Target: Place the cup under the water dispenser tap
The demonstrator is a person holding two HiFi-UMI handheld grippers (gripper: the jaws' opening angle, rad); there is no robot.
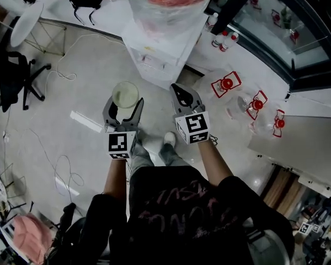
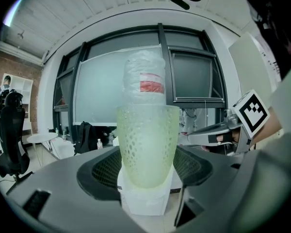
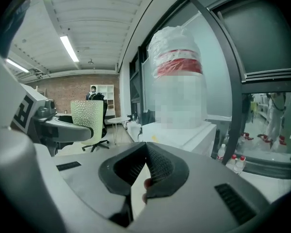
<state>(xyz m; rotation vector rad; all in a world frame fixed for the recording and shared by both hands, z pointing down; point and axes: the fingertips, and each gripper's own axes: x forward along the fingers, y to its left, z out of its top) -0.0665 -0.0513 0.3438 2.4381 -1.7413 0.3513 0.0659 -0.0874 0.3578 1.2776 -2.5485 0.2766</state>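
While your left hand-held gripper clamps the cup low on its wall, aloft before the water dispenser, judge the cup light, empty and stiff; its dimpled wall should resist slipping. Right hand-held gripper: jaws together, nothing held. No surface carries the cup. The pale floor is crossed by cables, with an office chair nearby.

Pale green dimpled cup, upright, clamped in my left gripper, facing the white water dispenser.
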